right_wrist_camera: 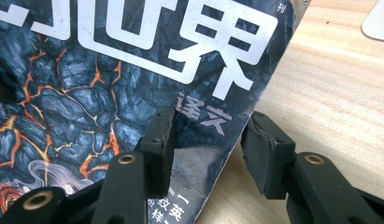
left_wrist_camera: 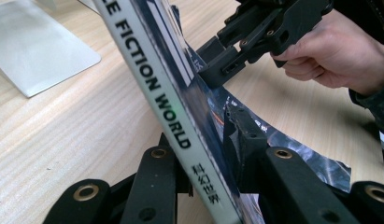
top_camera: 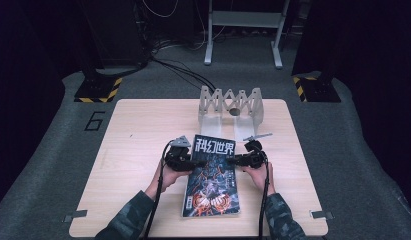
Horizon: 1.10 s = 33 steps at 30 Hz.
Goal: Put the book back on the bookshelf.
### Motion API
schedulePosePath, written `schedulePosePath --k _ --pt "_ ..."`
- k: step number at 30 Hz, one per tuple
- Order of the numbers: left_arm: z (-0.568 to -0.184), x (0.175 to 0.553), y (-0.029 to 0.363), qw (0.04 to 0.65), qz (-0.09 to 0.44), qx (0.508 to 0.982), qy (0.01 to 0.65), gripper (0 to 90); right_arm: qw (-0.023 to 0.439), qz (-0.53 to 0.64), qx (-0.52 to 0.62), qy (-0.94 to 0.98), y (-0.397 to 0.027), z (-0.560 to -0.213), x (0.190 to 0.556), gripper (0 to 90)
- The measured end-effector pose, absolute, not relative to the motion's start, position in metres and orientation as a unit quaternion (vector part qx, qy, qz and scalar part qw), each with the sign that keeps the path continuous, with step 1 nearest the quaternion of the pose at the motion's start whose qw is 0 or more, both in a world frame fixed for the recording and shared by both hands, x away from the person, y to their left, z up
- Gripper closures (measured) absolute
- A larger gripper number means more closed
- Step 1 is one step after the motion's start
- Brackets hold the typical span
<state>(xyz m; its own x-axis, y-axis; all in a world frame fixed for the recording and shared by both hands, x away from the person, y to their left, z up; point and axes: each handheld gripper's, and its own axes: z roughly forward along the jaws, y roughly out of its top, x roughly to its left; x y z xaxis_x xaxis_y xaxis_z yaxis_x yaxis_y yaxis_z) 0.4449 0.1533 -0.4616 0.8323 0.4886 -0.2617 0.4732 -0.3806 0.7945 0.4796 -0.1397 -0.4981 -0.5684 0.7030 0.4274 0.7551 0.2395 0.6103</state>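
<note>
High view: the magazine [top_camera: 211, 176] lies mid-counter [top_camera: 143, 130], long axis running 12 to 6 o'clock, title toward 12. The left tool [top_camera: 199, 162] sits at its 9 o'clock edge, the right tool [top_camera: 232, 161] at 3. A folding rack [top_camera: 232, 107] stands at 12.

Left gripper view: jaws clamp the spine, which is raised off the counter.

Right gripper view: jaws straddle the cover's edge, part-closed, pads apart from it. The lift looks barely begun; the right grip remains.
</note>
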Motion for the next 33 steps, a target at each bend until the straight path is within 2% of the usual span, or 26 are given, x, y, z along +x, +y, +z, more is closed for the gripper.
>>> schedulePosePath --k 6,14,33 --pt "-0.459 0.448 0.152 0.461 -0.002 0.838 0.293 73.8 0.025 -0.404 -0.463 -0.788 -0.139 -0.495 0.478 56.6" --pt "-0.454 0.451 0.15 0.447 -0.014 0.846 0.289 74.1 0.012 -0.406 -0.461 -0.789 -0.141 -0.488 0.474 63.2" --pt "-0.44 0.449 0.149 0.454 -0.024 0.847 0.276 75.8 -0.015 -0.421 -0.45 -0.787 -0.143 -0.467 0.469 66.0"
